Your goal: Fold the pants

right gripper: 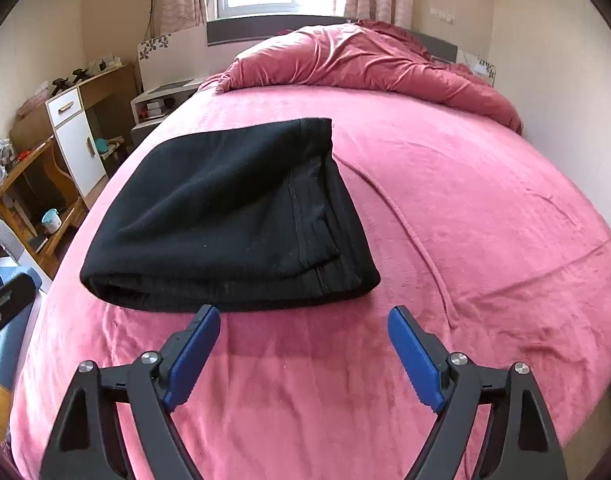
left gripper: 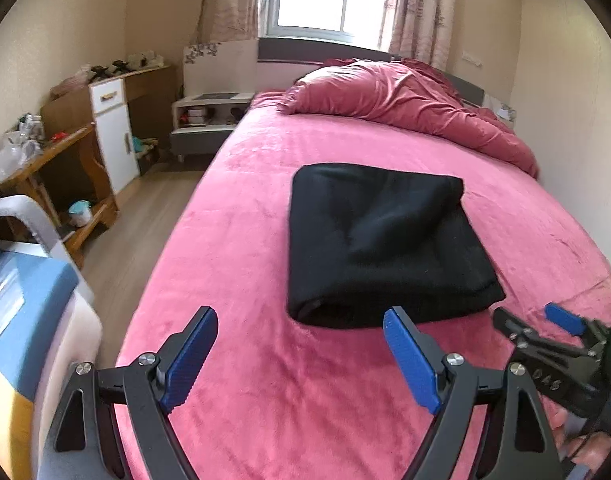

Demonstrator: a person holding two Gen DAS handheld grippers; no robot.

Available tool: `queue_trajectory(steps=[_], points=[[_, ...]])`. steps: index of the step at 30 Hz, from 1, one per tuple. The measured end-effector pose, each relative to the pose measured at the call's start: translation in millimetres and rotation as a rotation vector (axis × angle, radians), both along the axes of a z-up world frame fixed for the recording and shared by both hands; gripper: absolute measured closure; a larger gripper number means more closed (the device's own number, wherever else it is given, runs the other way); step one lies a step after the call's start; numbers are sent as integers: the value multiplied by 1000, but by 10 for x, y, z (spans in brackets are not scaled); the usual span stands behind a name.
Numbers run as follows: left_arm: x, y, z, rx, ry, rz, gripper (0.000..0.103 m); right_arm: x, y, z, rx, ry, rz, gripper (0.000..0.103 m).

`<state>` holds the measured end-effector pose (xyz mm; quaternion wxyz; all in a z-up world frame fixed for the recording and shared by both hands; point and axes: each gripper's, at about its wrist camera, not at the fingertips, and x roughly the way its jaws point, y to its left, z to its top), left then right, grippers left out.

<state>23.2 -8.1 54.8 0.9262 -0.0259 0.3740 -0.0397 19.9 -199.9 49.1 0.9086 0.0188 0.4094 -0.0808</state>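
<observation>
Pants: black pants (left gripper: 385,240), folded into a thick rectangle, lie on the pink bed (left gripper: 265,360) at mid-frame in both views.
Left claw: left claw (left gripper: 301,356) at the bottom of its frame, jaws spread and empty; the pants lie just above it, toward the right finger.
Right claw: right claw (right gripper: 305,352) also spread, pinching nothing; the pants' near fold sits just above its left fingertip.
Duvet: crumpled red duvet (right gripper: 365,60) at upper right, well apart from the pants.
</observation>
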Motion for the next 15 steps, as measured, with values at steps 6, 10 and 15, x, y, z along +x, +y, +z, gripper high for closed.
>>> queue_trajectory(steps=[6,10,15], points=[[-166,-59,-6,96,-26,39,16,-73,28,53,-9,-15,14,14],[-221,-35,2,75,-31,22,16,-140,59,37,-16,-15,14,14],[-244,-21,21,42,-30,22,16,-184,77,18,-20,-12,13,14]])
